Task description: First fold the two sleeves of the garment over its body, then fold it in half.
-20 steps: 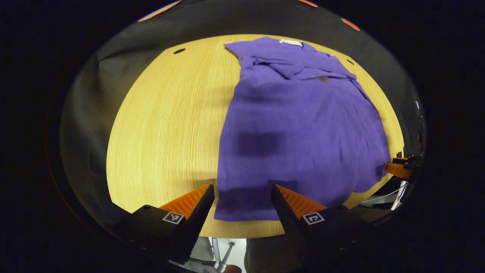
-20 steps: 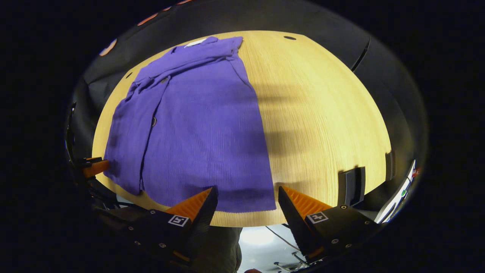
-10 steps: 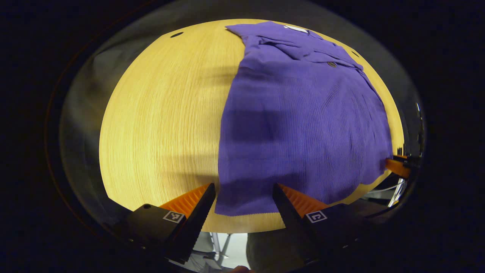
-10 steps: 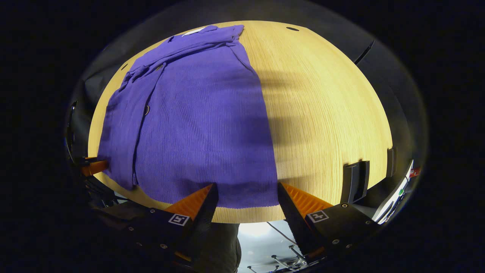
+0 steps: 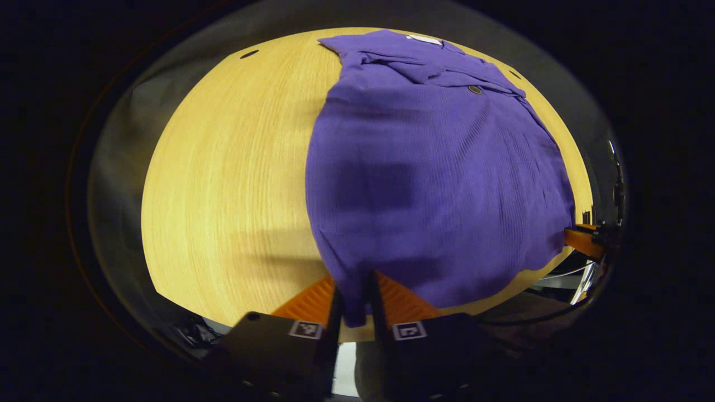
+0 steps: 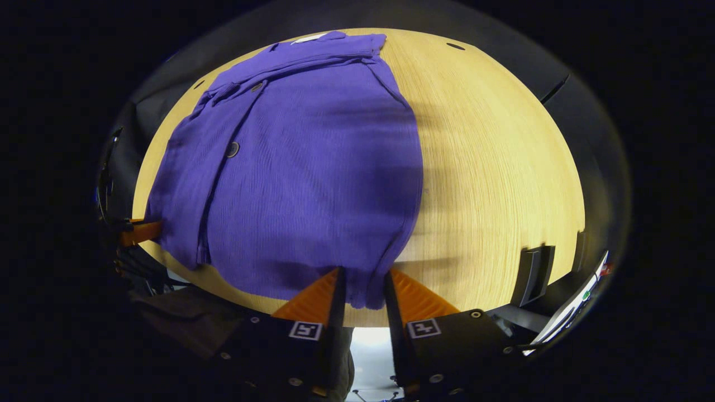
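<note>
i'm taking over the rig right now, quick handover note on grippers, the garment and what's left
Left gripper: jaws shut on the near hem corner of the purple garment.
Right gripper: jaws shut on the other near hem corner.
The garment lies flat on the wooden table, collar at the far side, hem at the near edge.
Done: both sleeves look folded in over the body; both hem corners pinched.
Left: lift the hem, carry it to the collar to fold in half, then release.
</note>
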Motion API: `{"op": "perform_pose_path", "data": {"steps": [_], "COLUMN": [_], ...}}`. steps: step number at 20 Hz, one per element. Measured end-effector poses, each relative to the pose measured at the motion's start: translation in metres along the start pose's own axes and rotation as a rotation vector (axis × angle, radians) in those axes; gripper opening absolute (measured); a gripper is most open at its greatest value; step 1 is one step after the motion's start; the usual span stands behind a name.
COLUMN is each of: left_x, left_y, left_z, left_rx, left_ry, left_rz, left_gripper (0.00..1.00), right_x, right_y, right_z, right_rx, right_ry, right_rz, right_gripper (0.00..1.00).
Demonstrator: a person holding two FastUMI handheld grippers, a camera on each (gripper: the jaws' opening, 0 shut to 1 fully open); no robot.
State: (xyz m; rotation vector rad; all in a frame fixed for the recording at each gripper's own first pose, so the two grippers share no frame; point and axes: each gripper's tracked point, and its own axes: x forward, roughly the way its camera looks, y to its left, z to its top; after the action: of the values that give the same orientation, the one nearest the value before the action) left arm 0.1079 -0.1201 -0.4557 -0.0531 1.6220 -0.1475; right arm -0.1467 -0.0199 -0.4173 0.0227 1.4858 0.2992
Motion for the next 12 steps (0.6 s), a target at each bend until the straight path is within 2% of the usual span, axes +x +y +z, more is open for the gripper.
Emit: {"op": "perform_pose_path", "data": {"steps": [1,2,3,4,5,6,7,12], "left_x": [0.002,0.006,0.021,0.008,0.016,0.017,0.022,0.004], "left_y": [-0.002,-0.003,-0.001,-0.015,-0.006,-0.004,-0.004,-0.003], "left_z": [0.026,0.057,-0.023,0.022,0.041,0.062,0.056,0.054], "left_rx": [-0.003,-0.006,-0.012,-0.016,-0.028,-0.054,-0.055,-0.049], "left_ry": [0.025,0.043,0.058,0.070,0.082,0.096,0.094,0.129], "left_rz": [0.000,-0.009,-0.025,-0.045,-0.064,-0.088,-0.096,-0.105], "left_gripper": [0.19,0.19,0.19,0.19,0.18,0.12,0.06,0.06], "right_x": [0.000,0.000,0.000,0.000,0.000,0.000,-0.002,-0.016], "right_y": [0.002,0.003,0.004,0.004,0.004,0.005,0.009,0.019], "right_z": [0.001,0.001,0.003,0.004,0.005,0.005,0.007,0.029], "right_rx": [0.026,0.043,0.057,0.071,0.084,0.106,0.121,0.196], "right_ry": [0.004,0.009,0.014,0.016,0.017,0.018,0.015,-0.029], "right_rz": [0.006,0.018,0.027,0.036,0.042,0.048,0.065,0.109], "right_gripper": [0.29,0.24,0.18,0.16,0.13,0.12,0.11,0.08]}}
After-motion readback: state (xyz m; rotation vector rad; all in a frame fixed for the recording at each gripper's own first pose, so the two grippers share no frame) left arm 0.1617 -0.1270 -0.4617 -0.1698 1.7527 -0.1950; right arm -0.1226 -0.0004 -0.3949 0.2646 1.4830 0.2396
